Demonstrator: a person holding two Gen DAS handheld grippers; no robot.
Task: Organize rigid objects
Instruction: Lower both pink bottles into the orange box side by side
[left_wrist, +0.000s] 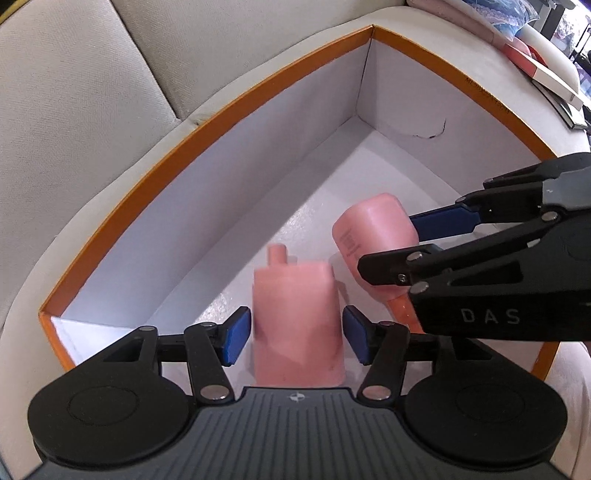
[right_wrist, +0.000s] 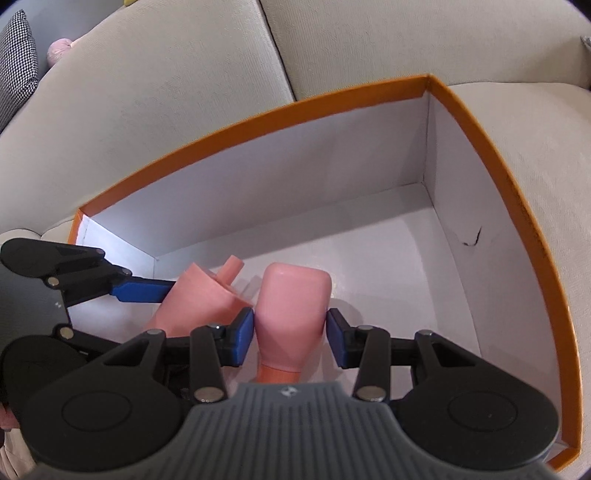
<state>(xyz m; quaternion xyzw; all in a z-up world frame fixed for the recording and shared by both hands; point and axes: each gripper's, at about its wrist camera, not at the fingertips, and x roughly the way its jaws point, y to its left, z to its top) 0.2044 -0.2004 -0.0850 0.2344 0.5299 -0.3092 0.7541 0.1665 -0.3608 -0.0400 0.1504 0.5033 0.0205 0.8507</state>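
Two pink plastic bottles sit inside a white box with an orange rim (left_wrist: 207, 122). My left gripper (left_wrist: 297, 338) straddles the bottle with a small spout (left_wrist: 297, 314); its blue pads stand slightly apart from the bottle's sides, so it is open. My right gripper (right_wrist: 291, 338) straddles the rounded pink bottle (right_wrist: 291, 306); the left pad touches it and the right pad shows a small gap, so it is open. The rounded bottle also shows in the left wrist view (left_wrist: 369, 236), and the spout bottle in the right wrist view (right_wrist: 199, 299). The box rim also shows in the right wrist view (right_wrist: 480, 122).
The box rests on a beige sofa (right_wrist: 166, 74). The box's far half is bare white floor (right_wrist: 388, 266), with a small tear in one wall (right_wrist: 472, 238). Books and clutter (left_wrist: 546, 74) lie beyond the box. A checked cushion (right_wrist: 16, 66) sits at the far left.
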